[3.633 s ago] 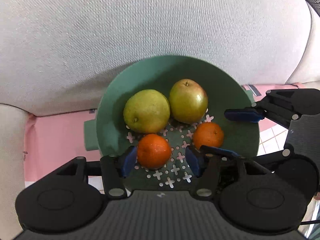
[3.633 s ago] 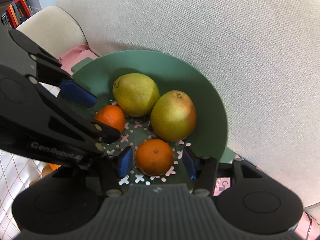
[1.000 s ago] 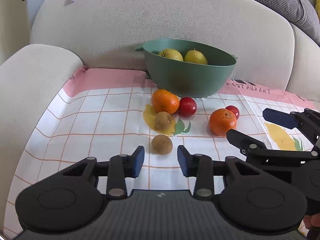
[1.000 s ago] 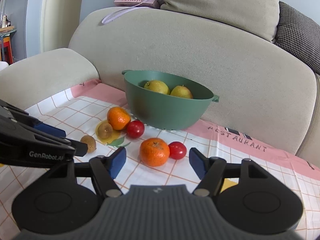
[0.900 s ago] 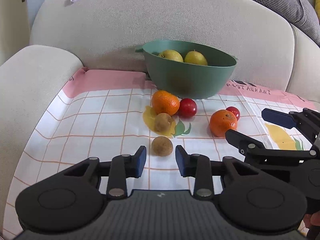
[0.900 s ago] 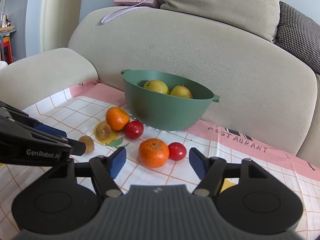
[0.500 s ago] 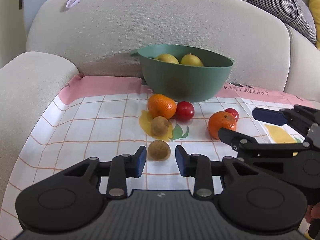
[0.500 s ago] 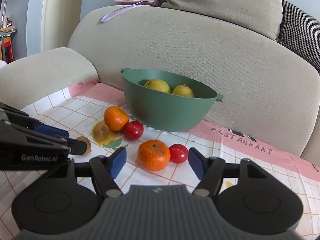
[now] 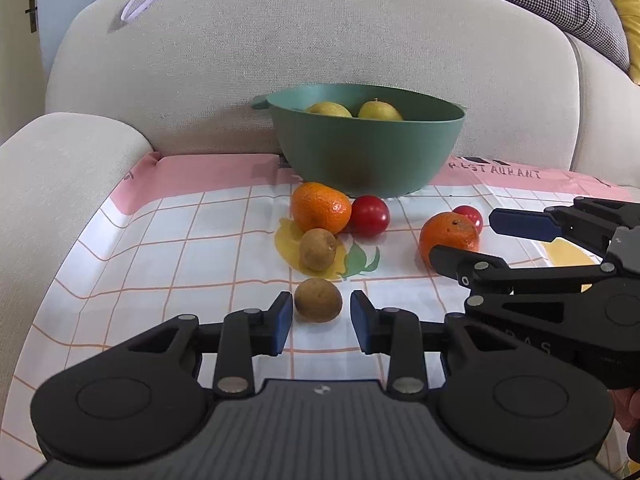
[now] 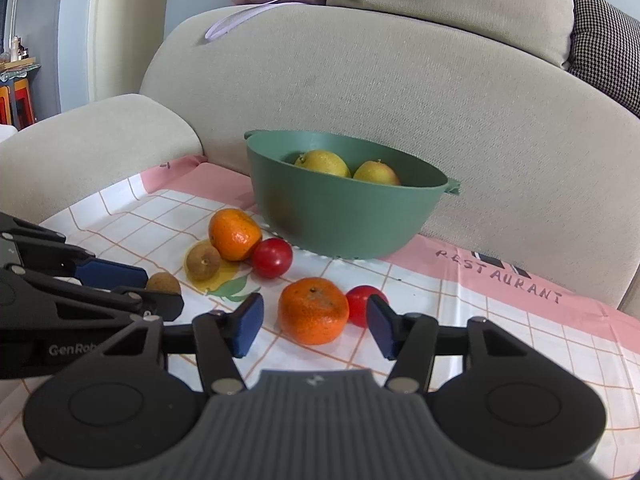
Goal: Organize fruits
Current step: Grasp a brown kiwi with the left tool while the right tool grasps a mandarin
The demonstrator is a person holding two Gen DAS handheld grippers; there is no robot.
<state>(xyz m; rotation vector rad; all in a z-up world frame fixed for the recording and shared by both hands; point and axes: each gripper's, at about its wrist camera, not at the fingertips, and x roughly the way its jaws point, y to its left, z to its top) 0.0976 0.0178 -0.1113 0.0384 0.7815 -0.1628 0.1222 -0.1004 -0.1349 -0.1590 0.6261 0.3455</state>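
A green bowl (image 9: pixel 368 152) (image 10: pixel 340 216) holding two yellow pears (image 9: pixel 330 110) (image 10: pixel 376 172) stands on a checked cloth (image 9: pixel 180 248) on the sofa seat. A brown kiwi (image 9: pixel 318 300) lies between the fingertips of my left gripper (image 9: pixel 320 314), with small gaps on both sides. My right gripper (image 10: pixel 314 322) straddles an orange (image 10: pixel 313 310); its jaws are closing, and the pads stand clear of the peel. A small tomato (image 10: pixel 360 304) touches that orange behind the right finger.
Between the bowl and the grippers lie a second orange (image 9: pixel 320 208), a larger tomato (image 9: pixel 370 216) and another kiwi (image 9: pixel 318 249), close together. The sofa backrest (image 9: pixel 320 40) rises behind the bowl and an armrest (image 9: pixel 52 176) borders the cloth on the left.
Earlier both grippers hung over the bowl; now they sit low over the cloth. In the last second the right jaws narrowed around the orange and the kiwi came between the left fingertips.
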